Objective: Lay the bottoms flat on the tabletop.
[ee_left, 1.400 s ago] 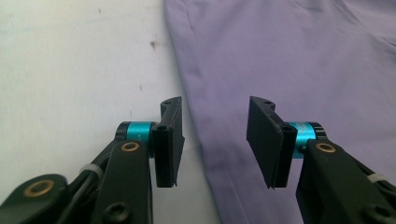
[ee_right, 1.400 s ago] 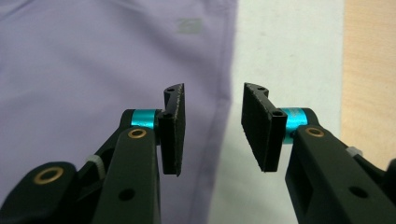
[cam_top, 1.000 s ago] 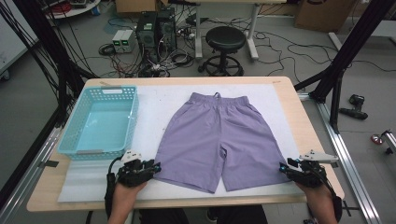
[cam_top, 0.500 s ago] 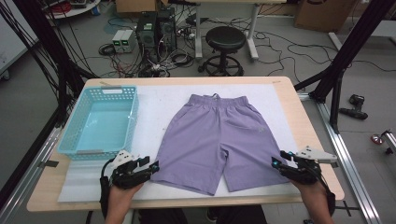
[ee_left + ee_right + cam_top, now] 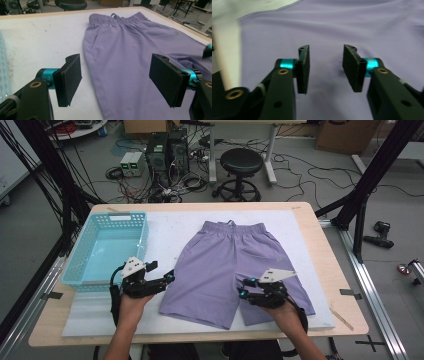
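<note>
On tabletop (image 5: 320,227), far left, I see blue basket (image 5: 107,247) sitting on white mat (image 5: 170,227). Right of it, near side, my left gripper (image 5: 167,280) hovers at left leg edge of purple shorts (image 5: 227,262); jaws have just been opening, now wide apart, nothing clamped, fabric below them. Shorts lie flat at centre, waistband far, legs near. Further right, my right gripper (image 5: 245,288) sits over right leg; jaws have just been closing, now partly apart, cloth beneath, not pinched.
</note>
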